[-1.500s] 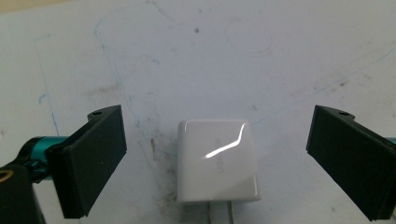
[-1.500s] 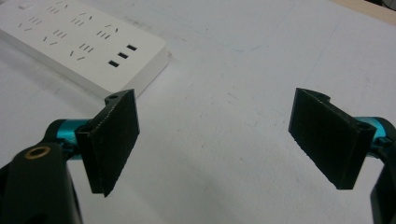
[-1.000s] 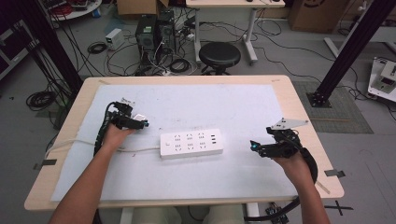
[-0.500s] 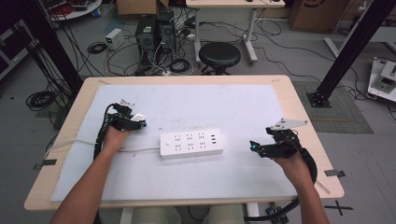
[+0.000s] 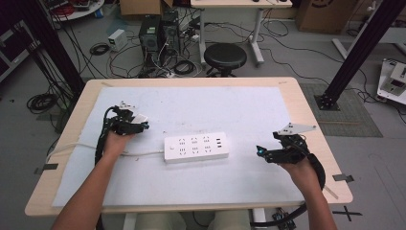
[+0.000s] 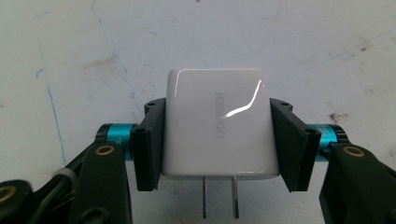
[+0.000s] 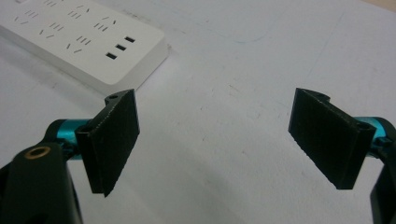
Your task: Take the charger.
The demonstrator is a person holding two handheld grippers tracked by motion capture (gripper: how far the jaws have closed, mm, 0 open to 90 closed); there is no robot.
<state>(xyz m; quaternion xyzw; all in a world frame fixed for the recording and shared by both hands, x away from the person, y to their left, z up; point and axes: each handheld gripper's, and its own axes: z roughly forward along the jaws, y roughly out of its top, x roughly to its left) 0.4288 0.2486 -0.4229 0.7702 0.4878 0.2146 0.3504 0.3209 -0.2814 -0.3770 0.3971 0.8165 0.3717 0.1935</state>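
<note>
Grip done: left tongs (image 6: 217, 149) clamped on white UGREEN charger (image 6: 218, 125), prongs toward camera, over tabletop (image 5: 268, 110) left of power strip (image 5: 196, 147). Right tongs (image 7: 229, 140) gaping, idle. Plugging in pending.

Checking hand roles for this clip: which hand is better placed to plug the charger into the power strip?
Left. The left gripper already clamps the white charger, prongs exposed, beside the power strip. The right gripper sits open and empty at the strip's other end, probably better for steadying it.
</note>
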